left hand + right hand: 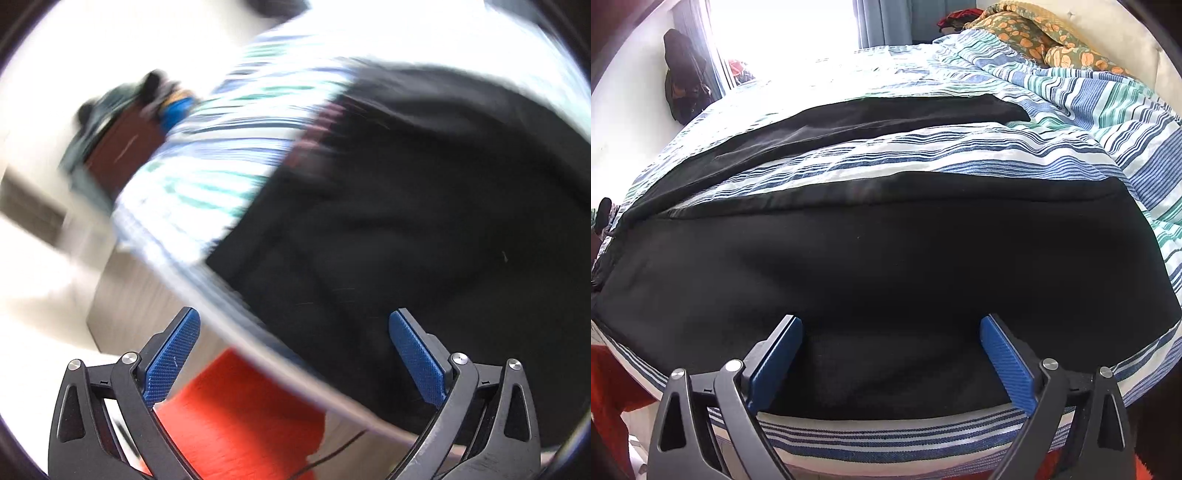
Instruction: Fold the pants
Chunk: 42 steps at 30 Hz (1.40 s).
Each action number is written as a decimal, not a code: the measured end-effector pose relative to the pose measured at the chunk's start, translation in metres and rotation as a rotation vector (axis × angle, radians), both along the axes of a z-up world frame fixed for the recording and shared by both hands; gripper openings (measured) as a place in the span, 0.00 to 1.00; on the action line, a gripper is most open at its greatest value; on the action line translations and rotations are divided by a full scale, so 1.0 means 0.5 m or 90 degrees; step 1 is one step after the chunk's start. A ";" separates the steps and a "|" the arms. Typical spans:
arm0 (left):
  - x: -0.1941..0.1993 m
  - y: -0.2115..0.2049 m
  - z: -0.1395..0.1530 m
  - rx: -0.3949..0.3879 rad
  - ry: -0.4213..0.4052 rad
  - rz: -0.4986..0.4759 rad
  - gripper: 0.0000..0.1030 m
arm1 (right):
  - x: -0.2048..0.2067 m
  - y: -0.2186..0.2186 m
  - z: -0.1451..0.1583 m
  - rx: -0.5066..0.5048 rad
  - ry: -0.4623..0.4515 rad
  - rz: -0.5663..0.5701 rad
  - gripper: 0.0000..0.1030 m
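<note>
Black pants lie flat on striped bed, long axis left-right across both grippers; right gripper nearer, over near edge, left gripper off bed's side, both spread, holding nothing.

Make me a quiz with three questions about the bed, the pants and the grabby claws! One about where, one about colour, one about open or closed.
1. Where do the pants lie?
A. on the striped bedspread
B. on the floor
C. on a chair

2. What colour are the pads on the right gripper?
A. red
B. yellow
C. blue

3. How is the left gripper right now?
A. shut on the pants
B. open, holding nothing
C. shut on a pillow

Answers: 1 A, the black cloth spreads flat across the blue, green and white stripes in the right wrist view. 2 C, both textured pads facing inward are blue. 3 B, its fingers stand wide apart in the left wrist view, with nothing between them.
</note>
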<state>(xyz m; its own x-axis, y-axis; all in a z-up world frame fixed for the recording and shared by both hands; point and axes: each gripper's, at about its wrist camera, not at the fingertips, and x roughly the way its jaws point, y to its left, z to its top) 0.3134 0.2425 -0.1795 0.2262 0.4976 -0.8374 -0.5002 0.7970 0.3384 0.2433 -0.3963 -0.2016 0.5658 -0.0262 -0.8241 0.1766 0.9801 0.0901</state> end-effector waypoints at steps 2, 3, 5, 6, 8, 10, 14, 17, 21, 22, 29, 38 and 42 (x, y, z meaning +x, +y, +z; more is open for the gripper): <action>0.012 -0.015 0.016 -0.037 -0.036 -0.038 0.99 | 0.002 0.002 0.000 -0.002 0.002 0.002 0.96; 0.028 -0.035 0.020 -0.062 -0.049 -0.072 0.99 | 0.004 0.003 -0.001 -0.002 0.003 0.003 0.98; 0.079 -0.094 0.014 -0.098 -0.068 -0.151 0.99 | 0.007 0.005 -0.002 -0.002 0.006 0.003 0.99; 0.103 -0.128 0.006 -0.093 -0.072 -0.190 0.99 | 0.008 0.006 -0.002 -0.004 0.006 0.002 1.00; 0.122 -0.213 -0.023 -0.046 -0.042 -0.251 0.99 | 0.008 0.006 -0.002 -0.004 0.006 0.000 1.00; 0.156 -0.246 -0.086 0.054 0.059 -0.238 1.00 | 0.008 0.005 -0.001 -0.002 0.005 -0.002 1.00; 0.107 -0.094 -0.023 0.224 0.067 0.066 1.00 | 0.009 0.003 -0.001 0.000 0.006 -0.003 1.00; 0.036 0.036 0.069 0.215 0.002 0.210 0.99 | 0.012 0.002 -0.002 -0.001 0.007 0.001 1.00; 0.049 0.031 0.134 0.086 -0.080 0.133 0.99 | 0.010 0.003 -0.002 -0.001 0.006 0.003 1.00; 0.083 -0.005 0.141 0.054 -0.105 0.081 0.99 | 0.010 0.003 -0.002 -0.001 0.005 0.002 1.00; 0.370 -0.333 0.061 -0.039 -0.134 -0.312 0.99 | 0.010 0.004 -0.001 0.000 0.004 0.000 1.00; 0.358 -0.443 0.005 -0.015 -0.089 -0.364 0.99 | 0.007 -0.003 0.046 0.013 -0.020 0.001 0.99; 0.388 -0.560 0.082 -0.047 -0.141 -0.450 0.99 | 0.085 -0.012 0.118 0.065 -0.059 0.020 0.99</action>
<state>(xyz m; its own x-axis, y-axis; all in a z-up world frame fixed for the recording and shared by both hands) 0.5074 -0.0377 -0.1384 0.6390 0.1154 -0.7605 0.0899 0.9707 0.2227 0.2860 -0.4024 -0.1425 0.6389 0.0737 -0.7657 0.1323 0.9700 0.2038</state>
